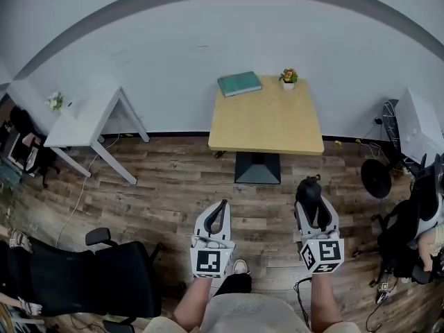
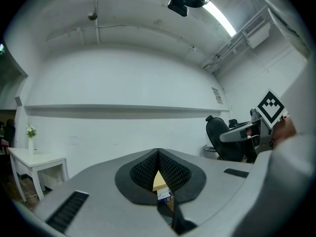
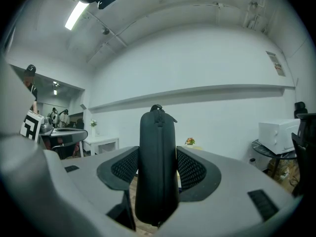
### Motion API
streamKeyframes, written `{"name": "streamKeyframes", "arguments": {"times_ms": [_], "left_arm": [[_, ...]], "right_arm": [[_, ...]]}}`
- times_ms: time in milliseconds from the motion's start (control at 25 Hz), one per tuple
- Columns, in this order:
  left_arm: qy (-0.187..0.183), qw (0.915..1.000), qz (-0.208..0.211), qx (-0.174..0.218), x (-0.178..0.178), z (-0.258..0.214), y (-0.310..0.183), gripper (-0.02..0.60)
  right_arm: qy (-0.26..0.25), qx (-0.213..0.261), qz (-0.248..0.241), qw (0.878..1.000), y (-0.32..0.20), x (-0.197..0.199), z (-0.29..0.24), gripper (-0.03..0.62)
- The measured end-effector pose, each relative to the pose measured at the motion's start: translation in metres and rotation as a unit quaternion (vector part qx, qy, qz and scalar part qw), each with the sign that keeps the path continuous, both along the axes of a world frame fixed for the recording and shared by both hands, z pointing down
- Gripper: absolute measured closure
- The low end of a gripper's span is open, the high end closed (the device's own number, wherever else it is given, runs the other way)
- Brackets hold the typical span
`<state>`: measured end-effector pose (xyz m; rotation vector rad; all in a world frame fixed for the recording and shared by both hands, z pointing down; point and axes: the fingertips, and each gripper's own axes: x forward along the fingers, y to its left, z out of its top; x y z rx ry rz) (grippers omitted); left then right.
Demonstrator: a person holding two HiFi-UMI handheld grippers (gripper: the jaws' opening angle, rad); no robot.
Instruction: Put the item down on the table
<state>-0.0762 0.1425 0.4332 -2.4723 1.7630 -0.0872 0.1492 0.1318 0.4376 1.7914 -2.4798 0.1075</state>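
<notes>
My right gripper (image 1: 309,193) is shut on a black zippered case (image 3: 157,167) that stands upright between its pads, its zipper pull at the top. In the head view the case (image 1: 308,194) pokes out ahead of the jaws, above the wooden floor and short of the square wooden table (image 1: 267,127). My left gripper (image 1: 216,217) is shut with nothing in it; in the left gripper view (image 2: 159,168) its pads meet at the tips, and a sliver of the table shows through the slit below.
On the table's far edge lie a green book (image 1: 239,83) and a small potted flower (image 1: 288,78). A white side table (image 1: 83,123) stands at the left, a black office chair (image 1: 90,276) near left, chairs and a fan (image 1: 378,179) at the right.
</notes>
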Motion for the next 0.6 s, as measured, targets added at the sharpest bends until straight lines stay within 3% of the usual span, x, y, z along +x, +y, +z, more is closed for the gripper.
{"name": "streamKeyframes", "arguments": {"times_ms": [600], "left_arm": [[0.004,1.0,0.003,0.0,-0.044,-0.003,-0.091,0.574]], "right_arm": [[0.01,0.005,0.003,1.0,-0.089,-0.048,-0.009,0.345]]}}
